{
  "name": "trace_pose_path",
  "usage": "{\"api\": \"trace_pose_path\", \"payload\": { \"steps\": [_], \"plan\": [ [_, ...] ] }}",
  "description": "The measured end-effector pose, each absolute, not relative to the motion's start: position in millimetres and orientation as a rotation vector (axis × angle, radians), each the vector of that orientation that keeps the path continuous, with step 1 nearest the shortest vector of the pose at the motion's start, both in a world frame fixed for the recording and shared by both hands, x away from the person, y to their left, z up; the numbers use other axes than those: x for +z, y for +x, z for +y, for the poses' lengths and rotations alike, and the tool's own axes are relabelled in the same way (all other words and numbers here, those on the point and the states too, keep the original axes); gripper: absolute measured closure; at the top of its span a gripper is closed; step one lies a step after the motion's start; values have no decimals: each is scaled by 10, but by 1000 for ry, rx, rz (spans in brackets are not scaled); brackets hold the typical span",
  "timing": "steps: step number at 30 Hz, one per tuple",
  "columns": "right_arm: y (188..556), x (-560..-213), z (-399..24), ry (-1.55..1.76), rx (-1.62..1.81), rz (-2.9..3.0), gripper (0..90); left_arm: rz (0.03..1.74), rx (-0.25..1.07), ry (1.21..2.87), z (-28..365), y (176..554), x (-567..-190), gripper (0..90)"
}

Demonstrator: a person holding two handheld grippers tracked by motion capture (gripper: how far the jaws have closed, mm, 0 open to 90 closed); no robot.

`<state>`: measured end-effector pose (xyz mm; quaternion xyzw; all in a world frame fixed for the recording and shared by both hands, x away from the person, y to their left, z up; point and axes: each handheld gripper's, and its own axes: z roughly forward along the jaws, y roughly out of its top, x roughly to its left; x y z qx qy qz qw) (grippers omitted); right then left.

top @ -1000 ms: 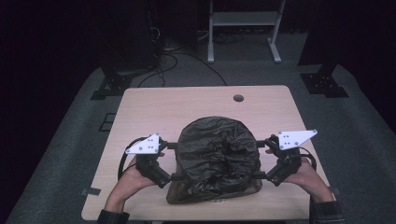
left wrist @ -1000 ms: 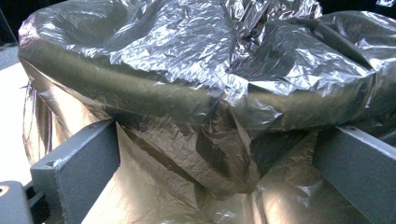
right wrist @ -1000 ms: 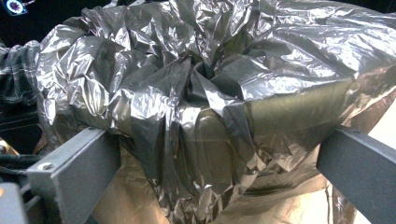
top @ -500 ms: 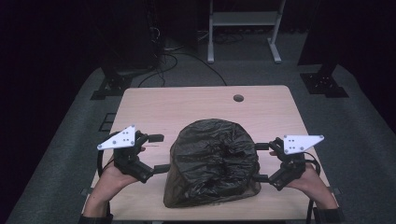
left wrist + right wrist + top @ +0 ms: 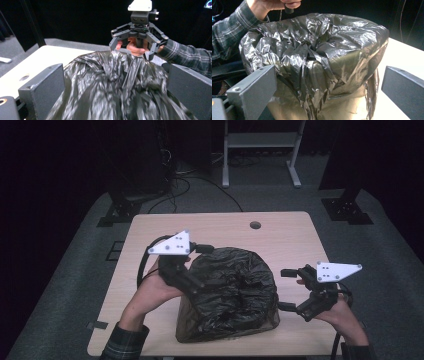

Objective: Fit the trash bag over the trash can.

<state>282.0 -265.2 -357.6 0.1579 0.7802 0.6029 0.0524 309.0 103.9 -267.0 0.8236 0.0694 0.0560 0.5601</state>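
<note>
The black plastic bag (image 5: 230, 292) sits on the near half of the table (image 5: 295, 235), a little toward the person's side, and it is stretched over something box-shaped. Its skin is crumpled and shiny, with many folds that gather into a hollow at the top. Low down, at the near edge, the plastic looks thinner and brownish, and a loose flap hangs at one corner.

The table is pale wood with rounded corners and has a small round hole (image 5: 255, 225) near its far edge. It stands on a grey carpet floor (image 5: 75, 270). Behind it the room is dark; there are a white metal frame (image 5: 260, 150), black stands and some cables on the floor.

The left gripper (image 5: 199, 265) is at the left upper side of the bag, with its jaws wide apart, one at the top edge and one lower on the side. In the left gripper view the bag lies between the two jaws, but I cannot tell if they touch it. The left hand (image 5: 155, 287) holds it from below, and the sleeve is checked.

The right gripper (image 5: 283, 290) is just beside the right side of the bag, apart from it, with its jaws wide open toward the bag. The right hand (image 5: 340, 312) grips it near the table's right edge.
</note>
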Motion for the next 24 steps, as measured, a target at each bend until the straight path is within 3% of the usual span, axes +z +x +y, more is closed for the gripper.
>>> {"api": "trace_pose_path", "payload": {
  "steps": [10,24],
  "plan": [
    [2833,-3579,-2658,490,1820,2371,0,127,129,2115,579,3184,-2702,4],
    [2838,-3567,-2689,503,1816,2352,0,110,129,2368,238,3253,-2930,4]
  ]
}}
